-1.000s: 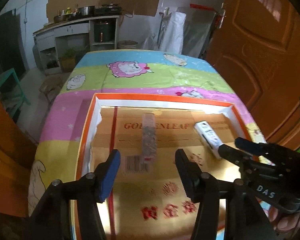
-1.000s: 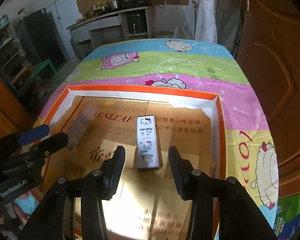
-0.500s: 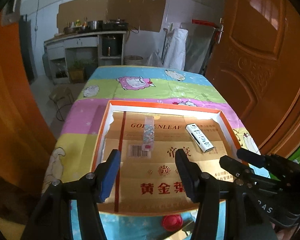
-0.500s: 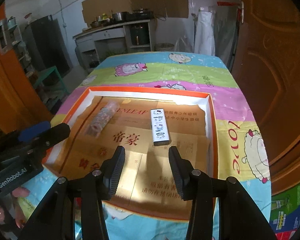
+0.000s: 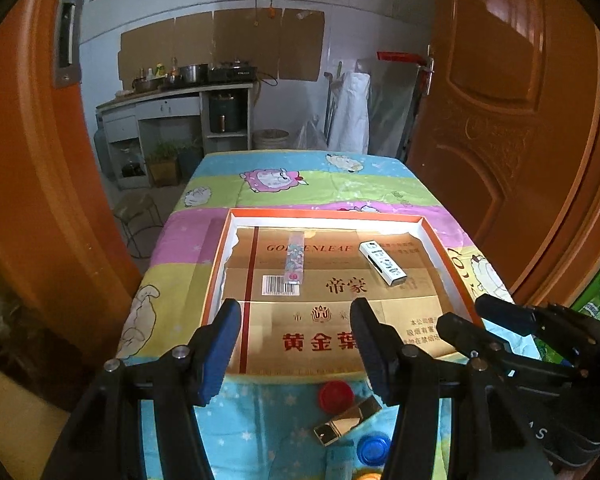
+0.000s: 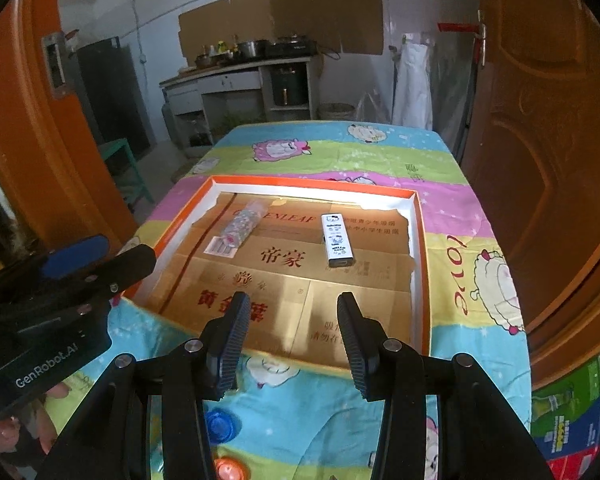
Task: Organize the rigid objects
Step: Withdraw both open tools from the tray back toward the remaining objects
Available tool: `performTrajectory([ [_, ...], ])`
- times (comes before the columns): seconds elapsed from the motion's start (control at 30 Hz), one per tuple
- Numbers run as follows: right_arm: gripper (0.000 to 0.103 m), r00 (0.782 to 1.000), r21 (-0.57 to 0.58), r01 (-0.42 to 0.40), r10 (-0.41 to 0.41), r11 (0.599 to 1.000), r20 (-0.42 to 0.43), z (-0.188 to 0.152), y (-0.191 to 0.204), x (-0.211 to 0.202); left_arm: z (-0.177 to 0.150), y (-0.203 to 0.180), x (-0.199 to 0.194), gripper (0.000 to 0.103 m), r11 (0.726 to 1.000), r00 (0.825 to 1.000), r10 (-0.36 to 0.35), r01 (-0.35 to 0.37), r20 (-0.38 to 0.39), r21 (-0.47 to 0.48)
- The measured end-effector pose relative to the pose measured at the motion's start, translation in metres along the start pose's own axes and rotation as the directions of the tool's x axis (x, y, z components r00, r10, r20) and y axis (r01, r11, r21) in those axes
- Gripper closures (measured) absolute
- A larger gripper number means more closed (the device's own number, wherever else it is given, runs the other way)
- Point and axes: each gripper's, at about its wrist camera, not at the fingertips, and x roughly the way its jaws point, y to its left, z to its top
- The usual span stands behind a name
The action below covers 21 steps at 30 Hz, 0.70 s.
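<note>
Orange cap (image 6: 229, 470) cut off by bottom edge; blue cap (image 5: 374, 449) partly behind gripper finger.

The table cover (image 5: 284, 184) is soft printed cloth, matt. The shallow tray (image 5: 328, 213) looks like card with white walls, lined with flattened cardboard (image 5: 320, 316) carrying a faint golden sheen. The white box (image 5: 382, 263) is glossy. The clear sleeve (image 5: 294, 257) looks like shiny plastic. Gripper pads (image 6: 232, 344) are ribbed matt black. The doors (image 5: 512, 120) are varnished wood.
</note>
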Motion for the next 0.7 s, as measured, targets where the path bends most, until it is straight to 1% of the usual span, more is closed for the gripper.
performTrajectory([
  [0.3,0.056,1.000,-0.012,-0.005,0.005,1.000,0.019,-0.015,0.008,-0.024,-0.009,-0.001,-0.021,0.047,1.000,1.000,-0.006,0.006,0.007,-0.003],
  [0.7,0.056,0.999,-0.025,-0.011,0.012,1.000,0.033,-0.036,0.015,-0.049,-0.020,-0.005,-0.042,0.047,1.000,1.000,0.002,-0.003,0.019,0.016],
])
